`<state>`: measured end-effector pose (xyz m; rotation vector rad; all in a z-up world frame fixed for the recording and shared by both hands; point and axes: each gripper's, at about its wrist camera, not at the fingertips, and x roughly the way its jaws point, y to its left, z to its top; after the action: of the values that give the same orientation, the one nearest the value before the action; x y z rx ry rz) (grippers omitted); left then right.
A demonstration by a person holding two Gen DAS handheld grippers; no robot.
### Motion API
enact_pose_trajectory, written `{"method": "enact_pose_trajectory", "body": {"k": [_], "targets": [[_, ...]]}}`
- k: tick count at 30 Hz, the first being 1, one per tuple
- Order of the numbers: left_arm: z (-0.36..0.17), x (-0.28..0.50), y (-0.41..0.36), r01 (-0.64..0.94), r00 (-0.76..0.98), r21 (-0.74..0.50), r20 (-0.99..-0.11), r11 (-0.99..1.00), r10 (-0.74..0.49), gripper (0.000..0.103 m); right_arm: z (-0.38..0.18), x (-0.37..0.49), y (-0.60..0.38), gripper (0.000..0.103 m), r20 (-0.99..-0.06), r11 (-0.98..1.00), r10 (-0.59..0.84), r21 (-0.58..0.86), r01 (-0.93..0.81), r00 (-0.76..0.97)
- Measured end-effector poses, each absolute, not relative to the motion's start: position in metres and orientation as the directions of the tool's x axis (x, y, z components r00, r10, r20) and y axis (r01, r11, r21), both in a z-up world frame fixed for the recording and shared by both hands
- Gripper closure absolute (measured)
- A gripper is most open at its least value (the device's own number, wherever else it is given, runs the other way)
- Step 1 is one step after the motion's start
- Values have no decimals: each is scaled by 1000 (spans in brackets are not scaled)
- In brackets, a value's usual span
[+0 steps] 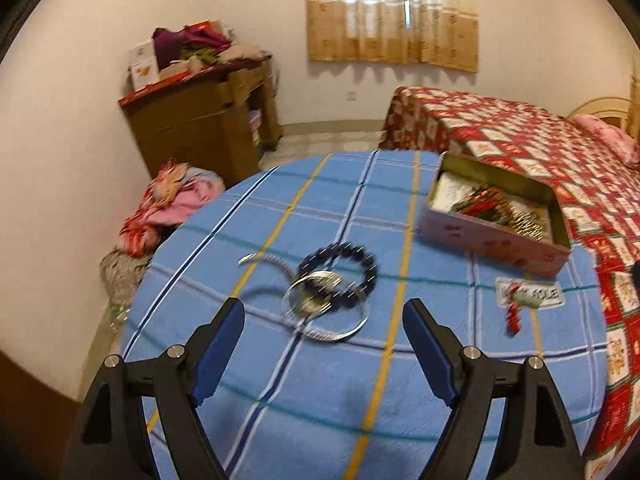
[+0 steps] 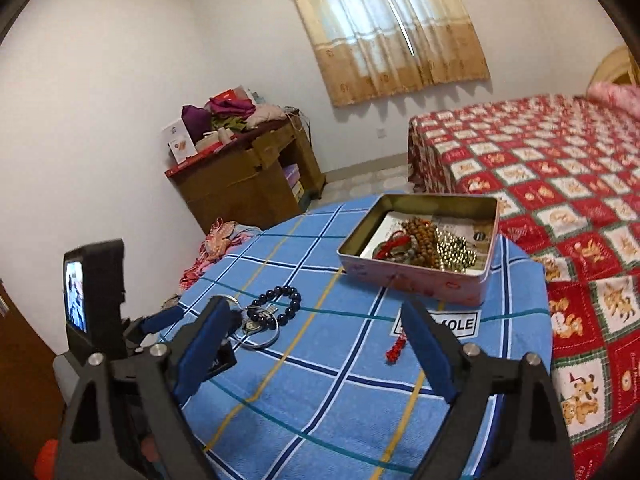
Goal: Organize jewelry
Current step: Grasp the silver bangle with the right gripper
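A dark bead bracelet (image 1: 352, 268) lies on the blue checked tablecloth (image 1: 320, 392), overlapping silver bangles (image 1: 320, 312) and a silver chain (image 1: 264, 260). My left gripper (image 1: 324, 312) is open, just in front of this pile. A small red charm (image 1: 516, 312) lies to the right. A pink tin box (image 1: 496, 240) holds several bead strings. In the right wrist view my right gripper (image 2: 316, 320) is open and empty above the cloth; the bracelet (image 2: 280, 304), red charm (image 2: 396, 348) and tin (image 2: 420, 280) show ahead, and the left gripper (image 2: 160, 320) is at the left.
The round table stands beside a bed with a red patterned quilt (image 2: 560, 208). A wooden cabinet (image 1: 208, 120) piled with clothes stands by the far wall. Bundled cloth (image 1: 168, 208) lies on the floor left of the table.
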<state>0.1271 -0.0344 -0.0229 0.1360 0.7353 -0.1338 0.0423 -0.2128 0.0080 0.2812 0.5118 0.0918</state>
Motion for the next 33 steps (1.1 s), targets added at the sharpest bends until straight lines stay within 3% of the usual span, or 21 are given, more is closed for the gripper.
{"method": "enact_pose_trajectory", "body": {"k": [3, 5, 9, 12, 14, 15, 23, 28, 33], "targets": [[-30, 113, -11, 137, 754, 59, -653, 989, -65, 22, 8, 30, -202, 1, -427, 984, 2, 161, 74, 904], [-39, 107, 6, 118, 752, 35, -656, 992, -67, 22, 3, 25, -193, 0, -392, 992, -85, 54, 115, 916], [-60, 105, 38, 76, 718, -8, -693, 997, -60, 22, -11, 31, -180, 1, -437, 998, -64, -17, 63, 897], [-67, 108, 45, 71, 701, -38, -709, 997, -77, 22, -20, 38, -174, 25, -491, 1000, -1, 13, 8, 871], [-66, 112, 45, 83, 701, -74, -704, 994, -111, 22, -29, 46, -172, 57, -544, 997, 71, 61, -45, 836], [-65, 116, 44, 93, 701, -100, -700, 991, -136, 22, -32, 49, -172, 61, -564, 995, 99, 83, -63, 820], [-68, 138, 54, 54, 697, -136, -705, 989, -135, 22, -49, 88, -154, 61, -625, 957, 289, 214, -197, 726], [-69, 135, 74, 20, 694, -131, -712, 991, -108, 22, -68, 128, -107, 61, -685, 909, 395, 194, -369, 612], [-67, 137, 95, -3, 695, -141, -712, 990, -100, 22, -87, 163, -77, 61, -730, 894, 386, 144, -425, 564]]}}
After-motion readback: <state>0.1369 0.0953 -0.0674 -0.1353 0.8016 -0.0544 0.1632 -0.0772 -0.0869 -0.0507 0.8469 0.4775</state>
